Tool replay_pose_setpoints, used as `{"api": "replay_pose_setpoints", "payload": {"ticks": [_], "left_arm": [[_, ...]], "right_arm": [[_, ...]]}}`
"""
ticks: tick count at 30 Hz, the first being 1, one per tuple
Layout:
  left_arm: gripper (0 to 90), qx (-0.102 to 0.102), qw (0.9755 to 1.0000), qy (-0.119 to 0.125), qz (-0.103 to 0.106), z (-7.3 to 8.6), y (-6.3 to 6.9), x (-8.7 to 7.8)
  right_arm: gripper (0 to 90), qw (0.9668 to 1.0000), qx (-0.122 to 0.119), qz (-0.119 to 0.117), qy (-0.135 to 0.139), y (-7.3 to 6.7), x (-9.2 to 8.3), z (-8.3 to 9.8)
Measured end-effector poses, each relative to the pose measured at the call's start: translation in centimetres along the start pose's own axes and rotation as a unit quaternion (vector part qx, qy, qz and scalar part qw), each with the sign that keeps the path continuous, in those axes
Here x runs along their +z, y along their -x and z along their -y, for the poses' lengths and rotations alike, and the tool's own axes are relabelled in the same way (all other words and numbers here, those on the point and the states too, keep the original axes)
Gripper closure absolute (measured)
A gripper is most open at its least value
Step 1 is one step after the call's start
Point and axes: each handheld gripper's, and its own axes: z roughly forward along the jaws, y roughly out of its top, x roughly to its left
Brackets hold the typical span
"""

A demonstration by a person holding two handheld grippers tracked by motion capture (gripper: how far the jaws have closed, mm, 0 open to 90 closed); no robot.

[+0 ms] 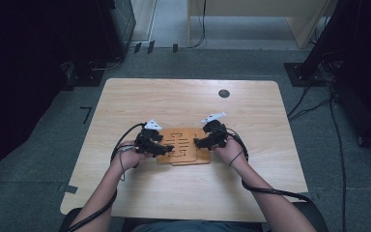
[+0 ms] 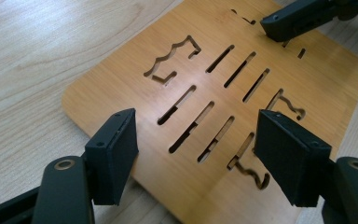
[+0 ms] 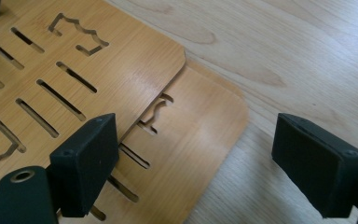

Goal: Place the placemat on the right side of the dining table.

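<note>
the left hand-held gripper hovers with jaws apart over the near edge of the upper slotted board, nothing clamped between them. the right hand-held gripper also stands with jaws apart, straddling the corner of the lower slotted board without pressing on it. the two boards lie stacked, slightly offset, near the middle of the pale wooden worktop.
</note>
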Motion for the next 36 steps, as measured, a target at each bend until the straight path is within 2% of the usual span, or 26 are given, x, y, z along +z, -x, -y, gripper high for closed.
{"api": "replay_pose_setpoints", "payload": {"ticks": [7, 12, 14, 16, 20, 23, 28, 32, 34, 36], "left_arm": [[28.7, -0.002, 1.0, 0.001, -0.002, 0.0, 0.0, -0.1], [28.4, -0.001, 1.0, 0.0, -0.001, 0.1, -0.1, -0.1], [28.1, -0.004, 1.0, 0.001, -0.001, 0.1, -0.1, -0.1], [28.0, 0.001, 1.0, -0.001, 0.0, 0.1, -0.1, 0.0], [28.0, -0.001, 1.0, -0.002, 0.0, 0.2, -0.1, -0.1], [28.0, -0.007, 1.0, -0.001, 0.0, 0.2, -0.3, -0.3], [28.0, -0.011, 0.9999, -0.002, 0.0, 0.3, -0.3, -0.3], [27.8, -0.012, 0.9998, -0.013, 0.002, 0.5, -0.4, 0.0], [27.2, -0.009, 0.9999, -0.011, 0.003, 0.6, -0.3, 0.1], [27.1, -0.015, 0.9998, -0.009, 0.004, 0.5, -0.3, 0.1]], "right_arm": [[14.3, 1.0, -0.004, -0.004, -0.002, -0.3, 0.1, -0.1], [14.5, 0.9998, -0.017, -0.009, 0.006, -0.4, -0.2, -0.3], [14.4, 0.9992, -0.028, -0.025, 0.011, -0.7, -0.7, -0.4], [14.5, 0.9992, -0.03, -0.025, 0.013, -0.7, -0.8, -0.5], [14.4, 0.999, -0.03, -0.03, 0.015, -1.1, -1.2, -0.9], [14.4, 0.9994, -0.028, -0.022, 0.007, -1.3, -1.1, -1.0], [14.4, 0.9995, -0.016, -0.027, 0.002, -1.7, -1.1, -1.2], [14.4, 0.9995, -0.008, -0.03, 0.002, -1.7, -1.2, -1.3], [14.4, 0.9994, -0.006, -0.035, 0.003, -1.8, -1.3, -1.5], [14.4, 0.9991, -0.002, -0.041, 0.006, -1.9, -1.4, -1.6]]}}
